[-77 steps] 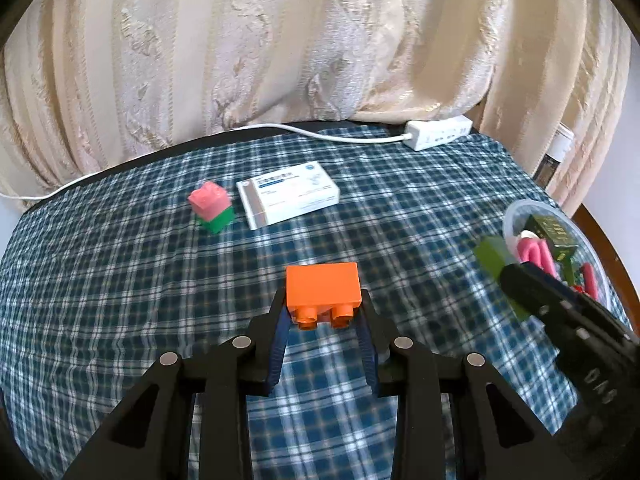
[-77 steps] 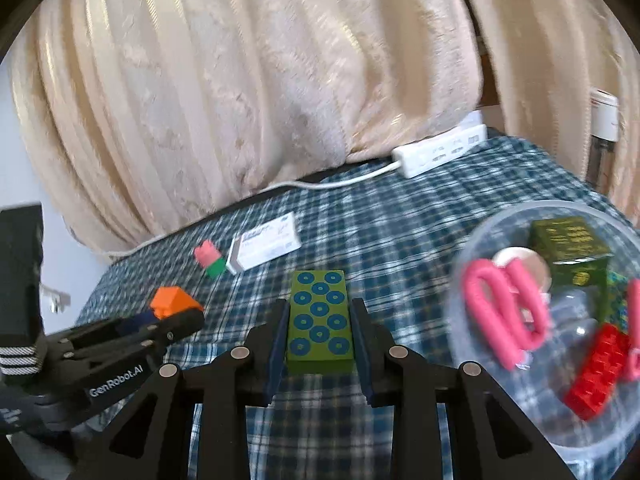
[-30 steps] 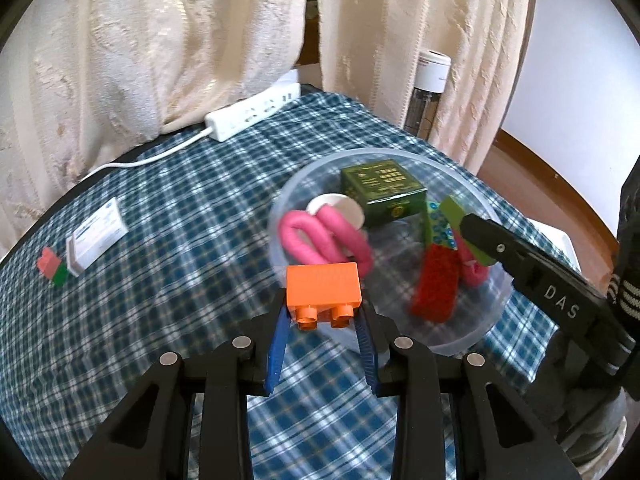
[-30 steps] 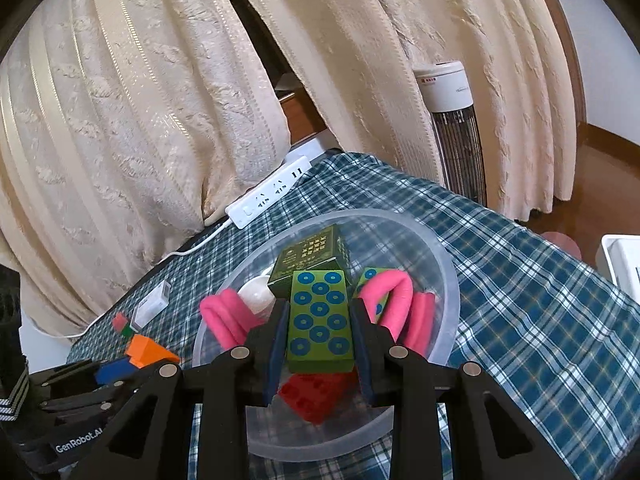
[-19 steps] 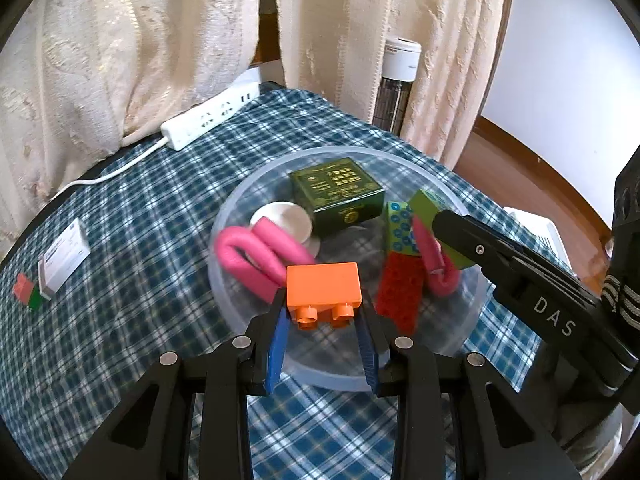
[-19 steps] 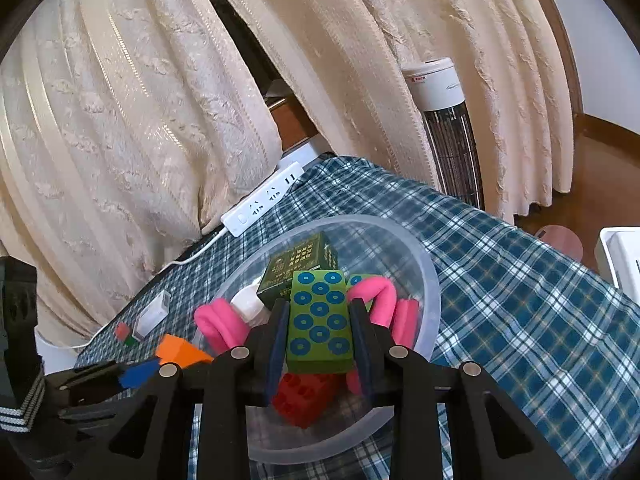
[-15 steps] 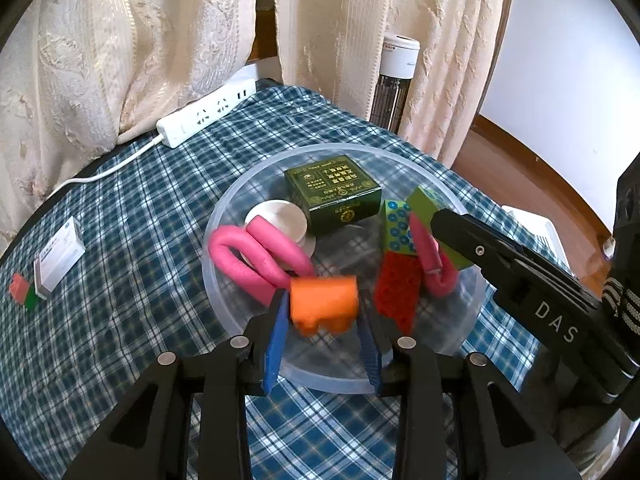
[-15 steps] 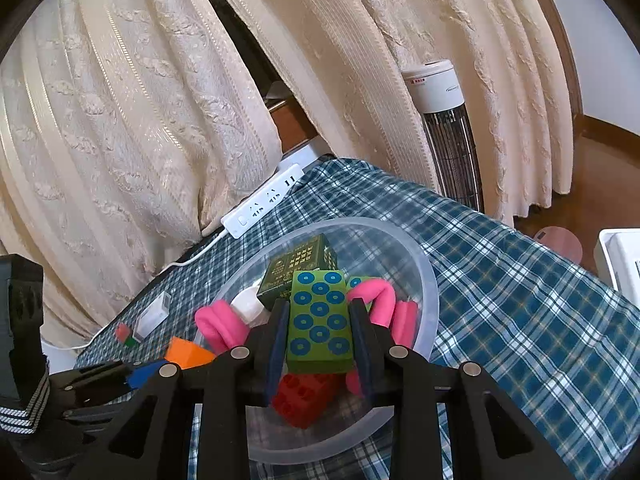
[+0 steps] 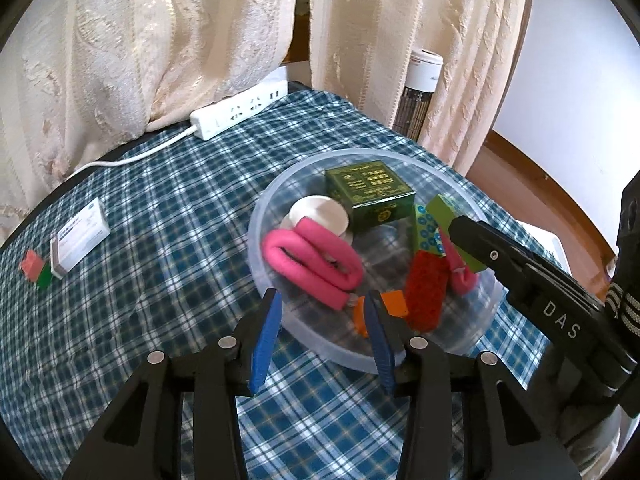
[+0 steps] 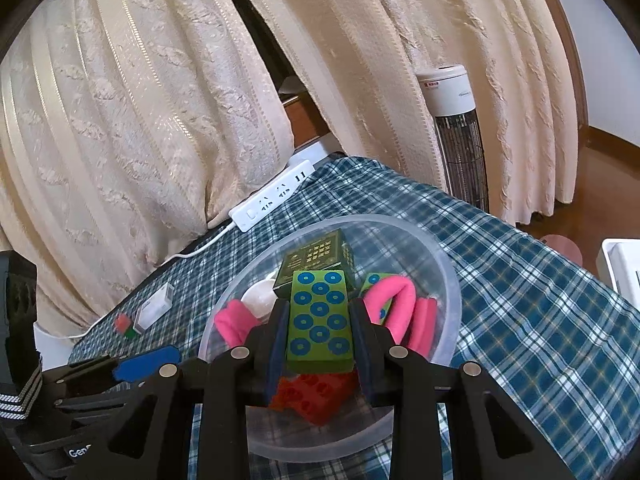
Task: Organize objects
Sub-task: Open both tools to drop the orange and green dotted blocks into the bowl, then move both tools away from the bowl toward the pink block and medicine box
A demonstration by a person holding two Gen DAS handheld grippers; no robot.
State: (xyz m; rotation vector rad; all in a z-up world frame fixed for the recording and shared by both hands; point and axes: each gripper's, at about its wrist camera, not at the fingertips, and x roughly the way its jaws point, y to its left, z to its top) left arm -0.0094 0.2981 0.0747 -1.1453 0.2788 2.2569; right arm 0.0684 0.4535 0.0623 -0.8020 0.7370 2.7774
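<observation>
Parting left jaws above orange brick (image 9: 394,305) in bowl (image 9: 256,220); right jaws gripping green block (image 10: 320,316).

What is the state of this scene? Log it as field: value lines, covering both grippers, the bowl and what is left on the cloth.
left gripper: open, jaws just opened, nothing between them
orange brick: lying in the bowl
right gripper: shut on green dotted block, over the bowl
bowl: clear plastic; also holds dark green box, pink foam rollers, red brick
on cloth: white carton, pink and green bricks, power strip
</observation>
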